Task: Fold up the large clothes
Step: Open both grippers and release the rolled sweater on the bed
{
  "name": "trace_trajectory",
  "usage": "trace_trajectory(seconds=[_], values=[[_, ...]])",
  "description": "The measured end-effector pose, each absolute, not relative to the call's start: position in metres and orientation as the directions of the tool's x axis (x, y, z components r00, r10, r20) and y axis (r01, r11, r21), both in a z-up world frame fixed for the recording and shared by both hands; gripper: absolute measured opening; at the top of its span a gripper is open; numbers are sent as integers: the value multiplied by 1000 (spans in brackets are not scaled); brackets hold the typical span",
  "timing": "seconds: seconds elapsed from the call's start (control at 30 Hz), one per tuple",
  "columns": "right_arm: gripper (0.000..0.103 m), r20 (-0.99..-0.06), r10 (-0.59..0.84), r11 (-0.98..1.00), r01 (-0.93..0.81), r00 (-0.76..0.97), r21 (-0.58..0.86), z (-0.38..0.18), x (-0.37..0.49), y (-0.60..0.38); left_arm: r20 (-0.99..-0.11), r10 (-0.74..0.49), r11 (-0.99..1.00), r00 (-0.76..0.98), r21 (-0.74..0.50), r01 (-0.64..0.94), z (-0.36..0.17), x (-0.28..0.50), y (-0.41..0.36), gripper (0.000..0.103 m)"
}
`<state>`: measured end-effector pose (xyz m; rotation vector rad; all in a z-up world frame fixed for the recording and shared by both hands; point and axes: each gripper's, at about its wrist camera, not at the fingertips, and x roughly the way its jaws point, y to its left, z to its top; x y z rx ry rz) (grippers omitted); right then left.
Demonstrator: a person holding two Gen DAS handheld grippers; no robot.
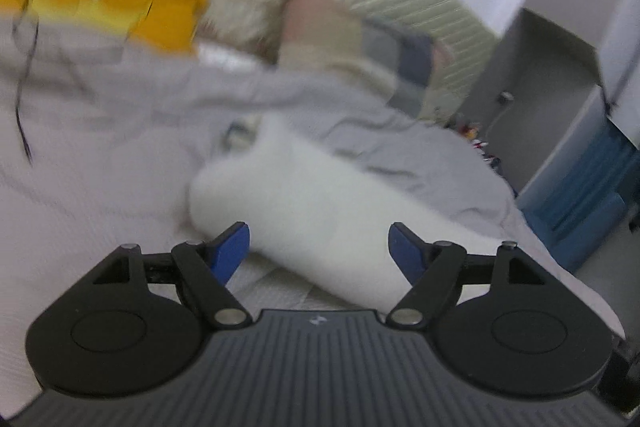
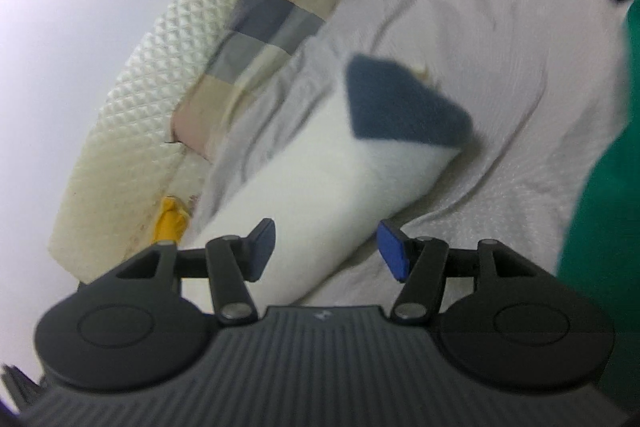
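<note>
A white fleecy garment lies folded into a long bundle on the grey bed sheet. In the right wrist view the same bundle shows a dark blue panel at its far end. My left gripper is open, its blue pads either side of the bundle's near end, just above it. My right gripper is open and empty, above the bundle's near end. Both views are motion-blurred.
A cream quilted headboard and a checked pillow stand behind the bed. A yellow object lies at the left. A blue drawer unit stands beside the bed. Green cloth fills the right edge.
</note>
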<state>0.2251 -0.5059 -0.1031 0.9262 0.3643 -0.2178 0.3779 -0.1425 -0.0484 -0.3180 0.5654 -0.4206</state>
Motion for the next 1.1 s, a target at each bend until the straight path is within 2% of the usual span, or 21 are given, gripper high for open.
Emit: trace_trajectory(seconds=[0.3, 0.53, 0.73, 0.83, 1.1], values=[[60, -253, -55, 812, 191, 966, 552, 31, 133, -433, -323, -476, 879, 818, -173, 444, 80, 230, -130, 80], [60, -174, -68, 912, 132, 982, 389, 94, 50, -376, -261, -479, 877, 839, -92, 472, 125, 115, -103, 81], [60, -186, -55, 944, 112, 981, 312, 94, 0, -341, -260, -464, 882, 847, -47, 468, 122, 36, -77, 86], [60, -218, -43, 938, 114, 975, 326, 83, -11, -331, -270, -453, 885, 850, -24, 465, 111, 8, -71, 90], [60, -296, -34, 962, 111, 955, 248, 40, -19, -308, -304, -444, 884, 843, 9, 468, 64, -19, -69, 97]])
